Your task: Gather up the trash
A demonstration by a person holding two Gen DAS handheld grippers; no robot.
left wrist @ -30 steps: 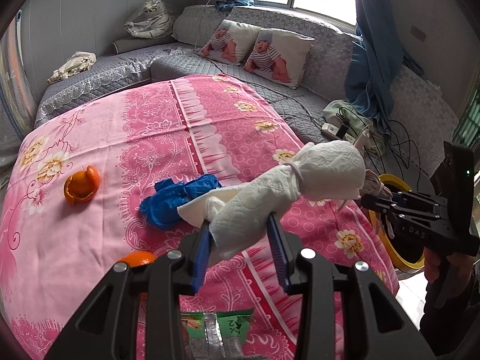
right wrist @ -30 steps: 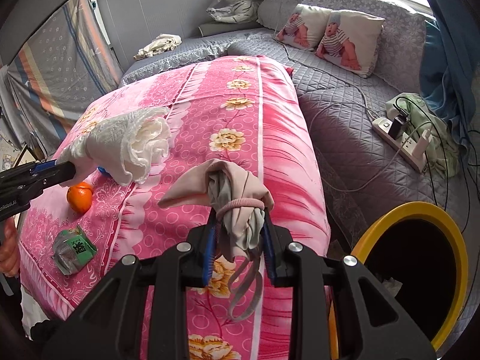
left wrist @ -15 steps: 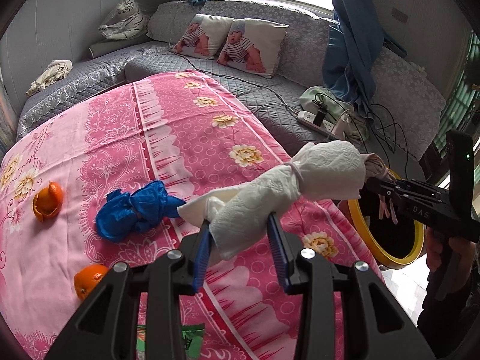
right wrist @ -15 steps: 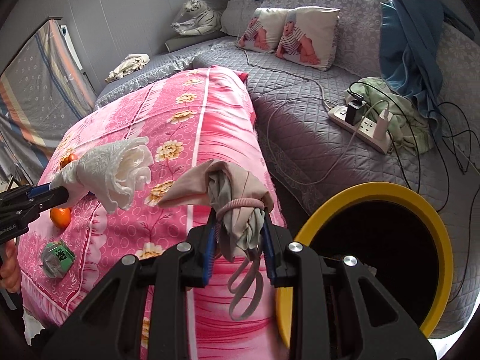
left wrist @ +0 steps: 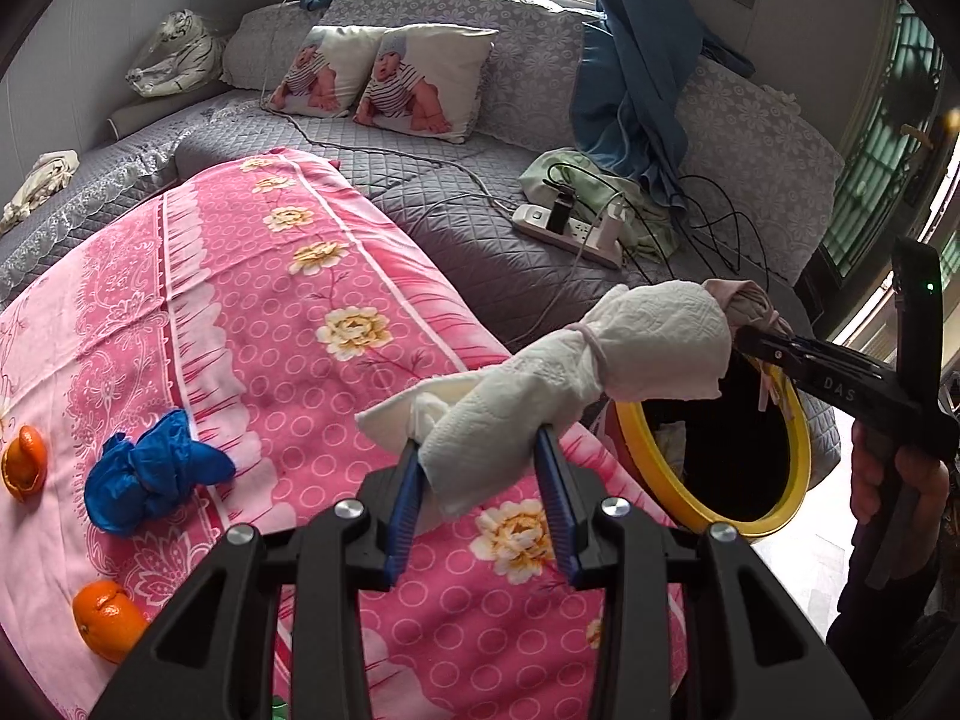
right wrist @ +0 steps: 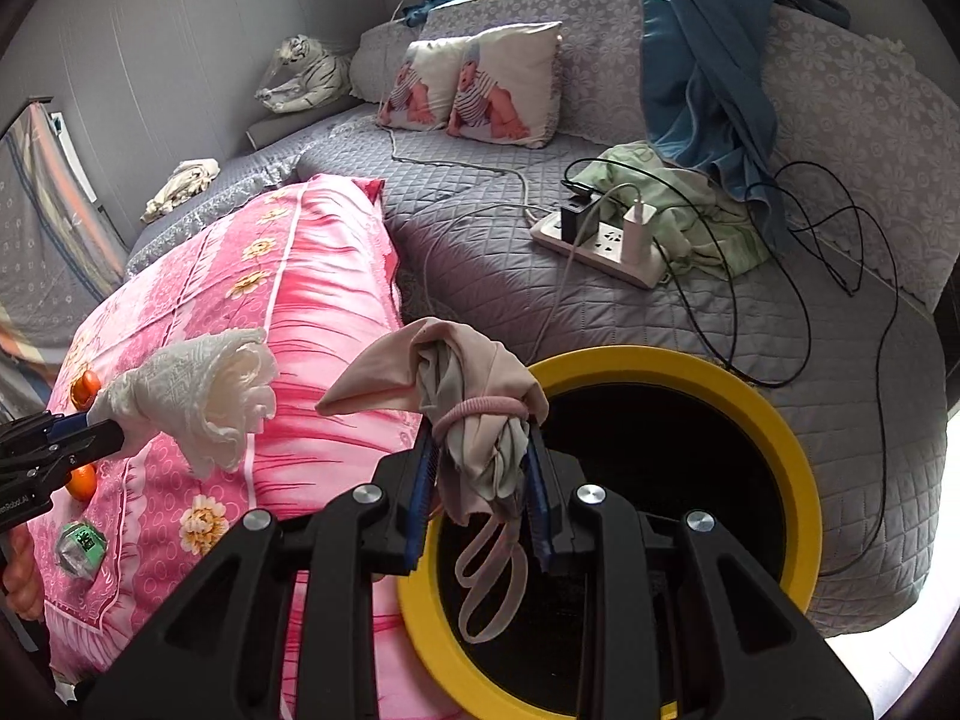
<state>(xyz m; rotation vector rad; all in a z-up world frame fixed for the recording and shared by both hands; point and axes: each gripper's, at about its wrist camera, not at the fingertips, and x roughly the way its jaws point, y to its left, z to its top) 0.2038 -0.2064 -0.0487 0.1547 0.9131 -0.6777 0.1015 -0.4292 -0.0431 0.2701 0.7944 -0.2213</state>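
Left wrist view: the left gripper clamps a white embossed paper-towel bundle, tied at its waist with a pink band and held above the pink floral sheet beside the round yellow-rimmed bin. On the sheet lie one crumpled blue glove, one whole orange and one orange peel.

Right wrist view: the right gripper pinches a soft pink cloth bundle, banded, directly over the bin's dark mouth. One green wrapper lies on the sheet, left of the bin.
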